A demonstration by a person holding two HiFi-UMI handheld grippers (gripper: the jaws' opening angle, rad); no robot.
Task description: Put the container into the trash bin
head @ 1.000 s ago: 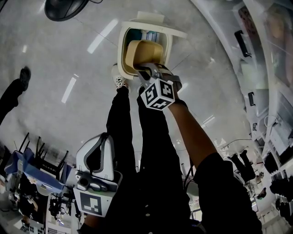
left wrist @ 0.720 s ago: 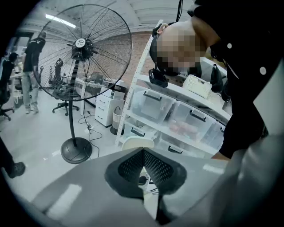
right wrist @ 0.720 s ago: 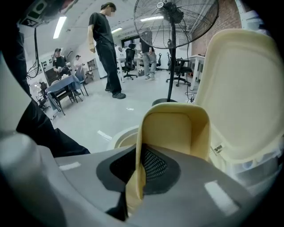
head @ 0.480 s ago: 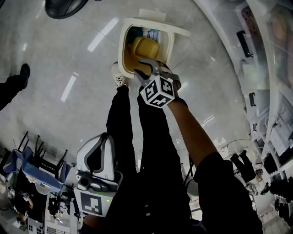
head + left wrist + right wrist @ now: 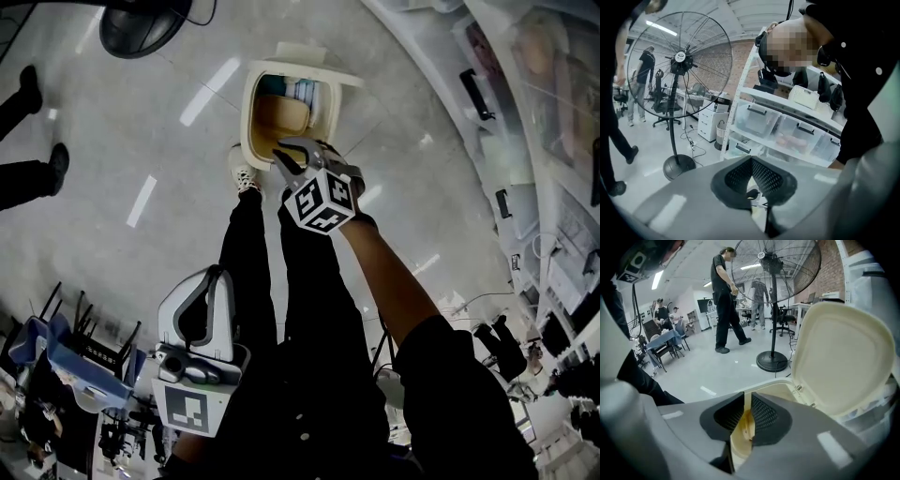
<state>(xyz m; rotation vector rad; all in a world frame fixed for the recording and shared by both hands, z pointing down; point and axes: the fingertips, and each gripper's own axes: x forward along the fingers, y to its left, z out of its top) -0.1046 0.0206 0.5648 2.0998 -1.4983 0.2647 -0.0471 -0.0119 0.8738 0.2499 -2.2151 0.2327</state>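
The cream trash bin point(image 5: 247, 112) stands on the floor with its lid point(image 5: 323, 67) swung up. The tan container point(image 5: 281, 114) lies inside it, free of any grip. My right gripper point(image 5: 298, 150) hovers above the bin's near rim. Its jaws are closing with a narrow gap and nothing between them. In the right gripper view the lid point(image 5: 839, 357) stands upright at the right, and the container point(image 5: 740, 441) shows through the gap of the right gripper point(image 5: 747, 401). My left gripper point(image 5: 214, 277) hangs low beside my leg, and the left gripper point(image 5: 751, 160) has its pads touching, holding nothing.
A pedestal fan point(image 5: 677, 70) stands on the floor left of the bin, its base point(image 5: 141, 23) near the top edge. A shelf rack with clear boxes point(image 5: 787, 126) runs along the right. My own legs and shoe point(image 5: 246, 169) are just before the bin. Other people point(image 5: 724, 301) stand farther off.
The container left my right gripper and dropped down into the bin. The right gripper's jaws parted and it lifted back from the opening. The left gripper rose slightly.
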